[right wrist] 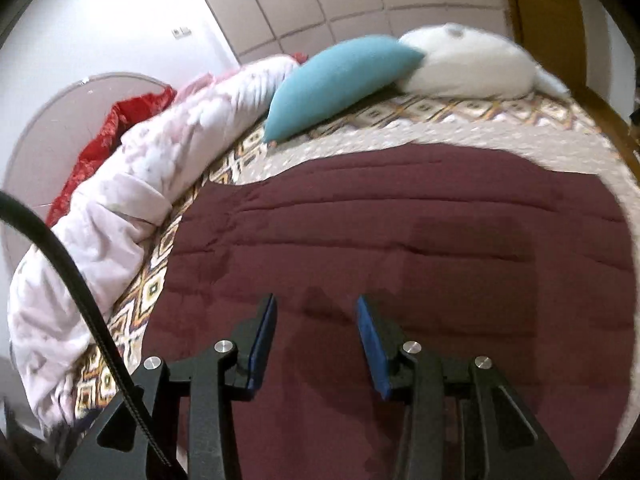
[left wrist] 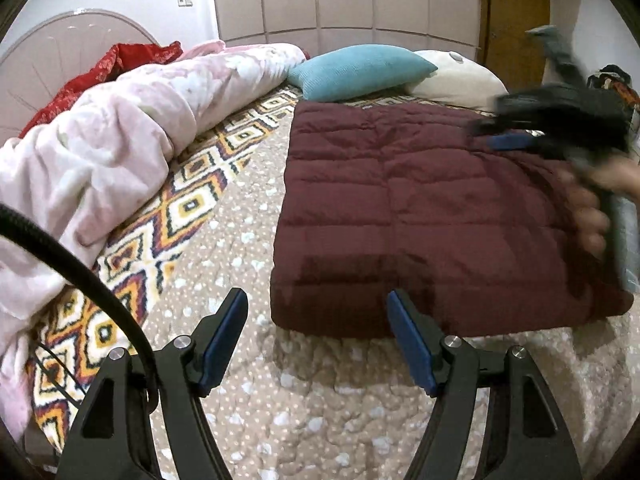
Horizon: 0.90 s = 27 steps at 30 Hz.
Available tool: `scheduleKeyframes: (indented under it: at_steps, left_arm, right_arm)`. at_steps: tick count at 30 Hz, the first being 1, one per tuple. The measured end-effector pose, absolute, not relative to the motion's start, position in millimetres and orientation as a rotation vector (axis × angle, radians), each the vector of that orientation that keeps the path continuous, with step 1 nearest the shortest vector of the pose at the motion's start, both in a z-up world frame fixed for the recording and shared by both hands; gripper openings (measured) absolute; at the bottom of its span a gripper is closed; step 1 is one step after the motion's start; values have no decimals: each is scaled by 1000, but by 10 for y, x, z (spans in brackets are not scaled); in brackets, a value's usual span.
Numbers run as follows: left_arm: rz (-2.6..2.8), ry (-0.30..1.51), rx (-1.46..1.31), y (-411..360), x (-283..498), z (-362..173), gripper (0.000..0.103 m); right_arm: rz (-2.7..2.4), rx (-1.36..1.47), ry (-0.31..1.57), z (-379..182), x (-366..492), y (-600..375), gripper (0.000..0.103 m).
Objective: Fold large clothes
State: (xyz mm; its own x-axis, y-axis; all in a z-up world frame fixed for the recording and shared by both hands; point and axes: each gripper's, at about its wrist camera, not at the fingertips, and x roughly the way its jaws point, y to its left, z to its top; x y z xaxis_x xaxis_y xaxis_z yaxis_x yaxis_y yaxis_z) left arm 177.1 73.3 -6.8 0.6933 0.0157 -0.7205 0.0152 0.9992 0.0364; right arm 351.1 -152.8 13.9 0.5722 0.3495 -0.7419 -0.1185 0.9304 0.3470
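Observation:
A dark maroon quilted garment (left wrist: 420,208) lies folded into a thick rectangle on the bed. My left gripper (left wrist: 316,304) is open and holds nothing; it hovers over the dotted bedspread (left wrist: 248,240) just off the garment's near left corner. In the left wrist view my right gripper (left wrist: 494,130) shows blurred over the garment's far right part, with a hand (left wrist: 592,208) on its handle. The right wrist view has my right gripper (right wrist: 316,308) above the maroon garment (right wrist: 400,240), its jaws apart and nothing between the blue pads (right wrist: 264,336).
A bunched pink duvet (left wrist: 120,128) runs along the left side of the bed over a patterned blanket (left wrist: 188,200). A teal pillow (left wrist: 360,72) and a white pillow (left wrist: 452,76) lie at the far end. Red cloth (left wrist: 120,60) sits by the headboard. A black cable (left wrist: 80,264) hangs at left.

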Motion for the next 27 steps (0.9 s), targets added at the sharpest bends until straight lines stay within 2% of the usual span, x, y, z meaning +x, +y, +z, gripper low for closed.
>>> scheduleKeyframes:
  at_steps: [6, 13, 15, 16, 18, 23, 27]
  left_arm:
    - [-13, 805, 31, 826, 1767, -139, 71]
    - [-14, 820, 8, 901, 1770, -208, 71]
    - [-12, 826, -1, 923, 1770, -226, 71]
    - [-9, 828, -6, 938, 1771, -230, 71]
    - [-1, 826, -4, 951, 1760, -222, 71]
    - [29, 789, 7, 942, 1646, -131, 71]
    - [34, 753, 5, 906, 1466, 30, 71]
  right_arm:
    - [174, 229, 1009, -271, 3938, -1368, 49]
    - [188, 247, 875, 19, 3989, -1094, 51]
    - [170, 203, 919, -103, 4109, -916, 55]
    - [158, 176, 936, -154, 4159, -852, 61]
    - [144, 96, 964, -226, 4246, -740, 63]
    - [172, 86, 896, 77, 3995, -813, 63]
    - [202, 136, 860, 358, 3466, -1020, 63]
